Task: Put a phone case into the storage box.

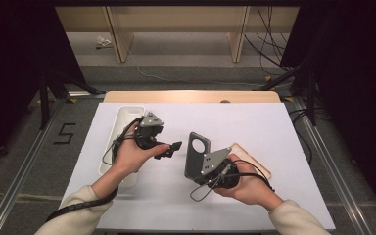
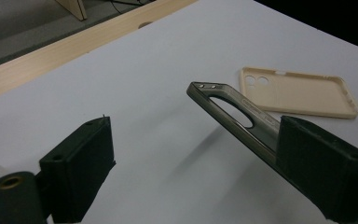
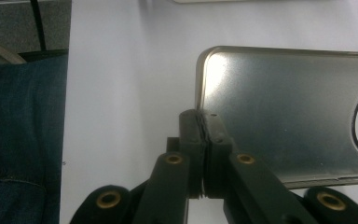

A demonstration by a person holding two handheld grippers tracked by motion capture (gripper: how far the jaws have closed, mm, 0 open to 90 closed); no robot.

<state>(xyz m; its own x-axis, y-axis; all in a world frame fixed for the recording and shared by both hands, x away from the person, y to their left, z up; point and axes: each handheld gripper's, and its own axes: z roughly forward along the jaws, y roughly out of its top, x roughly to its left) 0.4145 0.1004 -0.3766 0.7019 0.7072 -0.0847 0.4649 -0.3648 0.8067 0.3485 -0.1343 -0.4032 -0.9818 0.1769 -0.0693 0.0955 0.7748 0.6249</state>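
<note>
The right gripper (image 1: 196,174) is clamping the lower edge of a dark grey phone case (image 1: 196,149), its jaws squeezed tight on the thin rim. The case is standing nearly upright above the white table cover (image 1: 254,127), lifted clear of it, with its large round camera opening at the top. In the right gripper view the grey phone case (image 3: 284,112) is looking smooth and slightly glossy, with rounded corners and light glinting near one corner. From the left gripper view the same case (image 2: 235,114) is showing edge-on, thin and smoky, with two small holes at its tip. A beige phone case (image 2: 303,93) is lying flat on the cover just behind the grey one, hollow side up. The left gripper (image 1: 171,149) is hanging released, jaws spread with nothing between them, just left of the grey case. A white tray (image 1: 122,117) is sitting at the cover's left edge, well left of the grey case.
</note>
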